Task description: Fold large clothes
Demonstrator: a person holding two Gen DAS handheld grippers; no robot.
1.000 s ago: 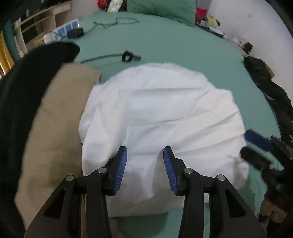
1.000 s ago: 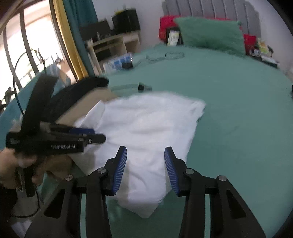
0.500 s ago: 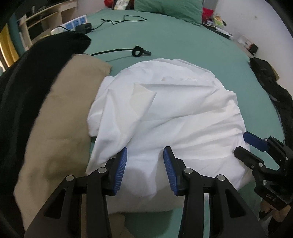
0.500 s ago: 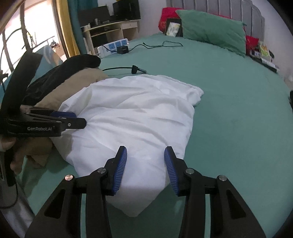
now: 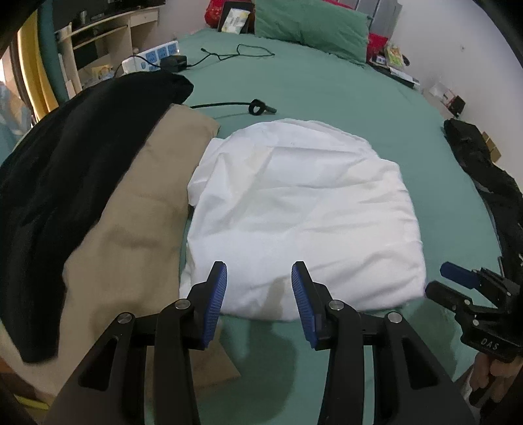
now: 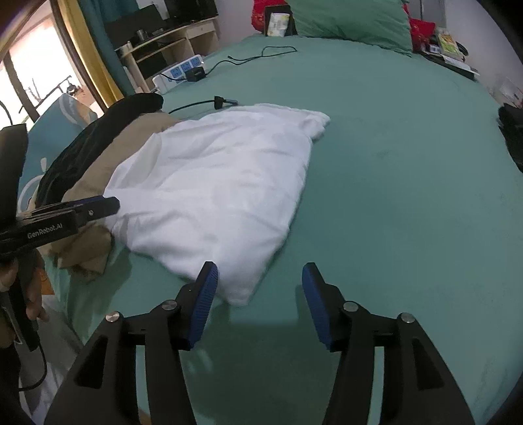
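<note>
A folded white garment [image 5: 304, 209] lies flat on the green bed [image 5: 343, 98]; it also shows in the right wrist view [image 6: 222, 183]. My left gripper [image 5: 259, 287] is open and empty, just above the garment's near edge. My right gripper [image 6: 258, 287] is open and empty, over the bed next to the garment's near right corner. The right gripper also shows at the right edge of the left wrist view [image 5: 457, 287], and the left gripper at the left of the right wrist view [image 6: 98, 206].
A tan garment [image 5: 130, 222] and a black garment [image 5: 65, 157] lie piled left of the white one. A black cable [image 5: 228, 106], a power strip [image 5: 150, 60] and a green pillow [image 5: 310, 26] lie farther back. Dark clothes [image 5: 490, 183] lie at the bed's right edge.
Both grippers have drawn back toward the near edge of the bed. The garment now lies flatter and smoother. The right gripper's jaws stand wider apart.
</note>
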